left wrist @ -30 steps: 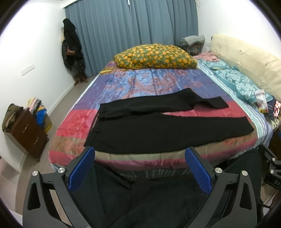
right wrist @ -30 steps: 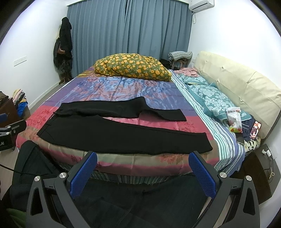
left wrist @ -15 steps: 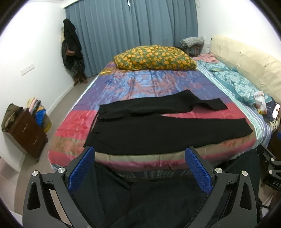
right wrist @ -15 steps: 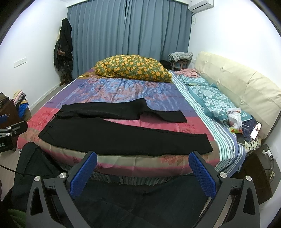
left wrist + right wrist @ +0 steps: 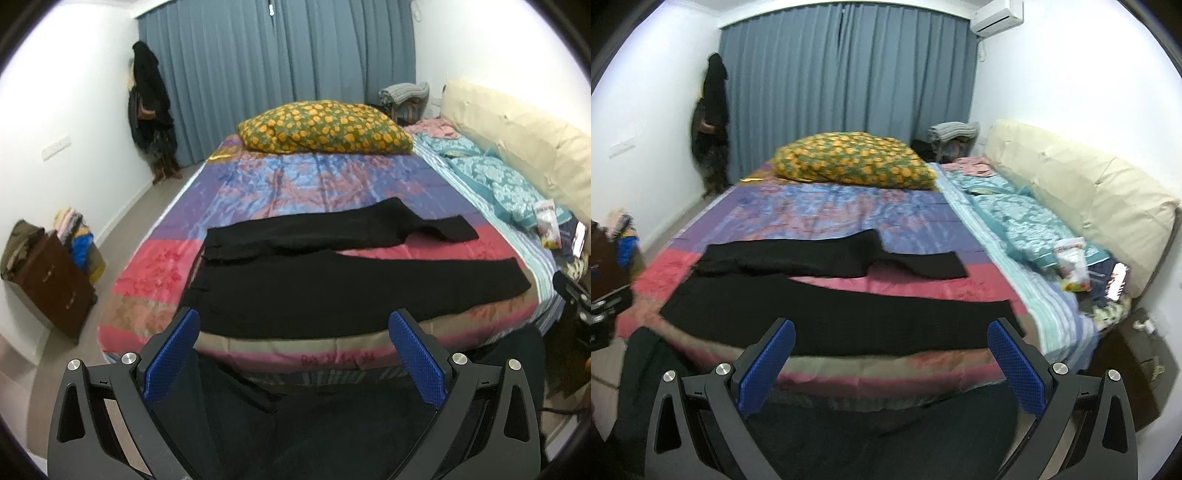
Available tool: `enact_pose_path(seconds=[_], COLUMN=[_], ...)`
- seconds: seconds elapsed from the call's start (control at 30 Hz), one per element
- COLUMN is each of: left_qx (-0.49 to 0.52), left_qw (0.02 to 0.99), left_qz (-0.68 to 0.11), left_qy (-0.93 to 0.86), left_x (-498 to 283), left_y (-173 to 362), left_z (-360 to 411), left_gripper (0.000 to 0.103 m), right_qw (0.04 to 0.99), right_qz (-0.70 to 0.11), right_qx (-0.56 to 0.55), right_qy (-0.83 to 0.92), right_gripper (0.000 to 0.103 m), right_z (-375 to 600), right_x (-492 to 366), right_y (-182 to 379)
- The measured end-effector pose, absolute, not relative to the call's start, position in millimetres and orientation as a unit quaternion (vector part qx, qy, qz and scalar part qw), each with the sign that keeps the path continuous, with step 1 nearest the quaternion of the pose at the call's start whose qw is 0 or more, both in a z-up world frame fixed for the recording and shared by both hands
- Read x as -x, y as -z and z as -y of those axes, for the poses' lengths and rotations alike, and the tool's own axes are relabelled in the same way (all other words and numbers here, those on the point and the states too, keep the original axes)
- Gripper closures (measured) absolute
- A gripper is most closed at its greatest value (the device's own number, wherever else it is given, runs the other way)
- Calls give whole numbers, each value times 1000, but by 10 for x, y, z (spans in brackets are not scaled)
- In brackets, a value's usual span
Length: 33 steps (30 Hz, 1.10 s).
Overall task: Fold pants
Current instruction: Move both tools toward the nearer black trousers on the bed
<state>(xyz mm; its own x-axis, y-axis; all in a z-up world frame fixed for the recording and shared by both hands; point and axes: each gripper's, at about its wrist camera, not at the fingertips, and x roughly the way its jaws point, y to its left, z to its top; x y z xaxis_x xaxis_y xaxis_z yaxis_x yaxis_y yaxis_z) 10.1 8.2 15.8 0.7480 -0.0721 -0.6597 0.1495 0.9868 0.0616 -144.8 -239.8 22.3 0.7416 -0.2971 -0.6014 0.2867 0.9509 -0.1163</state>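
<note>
Black pants flat on bed, 12 o'clock | left gripper, right gripper: fingers spread, empty | risk: satin cover slips, legs misalign.

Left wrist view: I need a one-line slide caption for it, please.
Open left gripper faces black pants spread flat on a colourful bed, neither leg folded.

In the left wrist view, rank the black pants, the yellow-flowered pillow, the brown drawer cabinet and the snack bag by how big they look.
1. Black pants, though nearest the camera.
2. Yellow-flowered pillow, farther back, so the gap is unsure.
3. Brown drawer cabinet.
4. Snack bag, plainly smallest.
</note>
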Motion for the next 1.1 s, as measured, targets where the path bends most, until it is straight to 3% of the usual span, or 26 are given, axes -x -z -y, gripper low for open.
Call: enact_pose_path(seconds=[0.6, 0.9, 1.1], left_qx=[-31, -46, -41], left_qw=[928, 926, 936], left_qz=[-369, -370, -341], left_qy=[36, 58, 76], left_x=[-201, -397, -402], left_y=[-83, -134, -258], left_z=[-133, 175, 284], left_gripper=[1, 1, 1], right_qw=[917, 953, 981], right_qz=[-337, -274, -166], right_qx=[-5, 4, -43], right_qy=[213, 130, 90], right_gripper=[0, 0, 0], right_z=[2631, 2285, 2426], right_x=[1271, 1363, 1484], right_y=[-154, -263, -380])
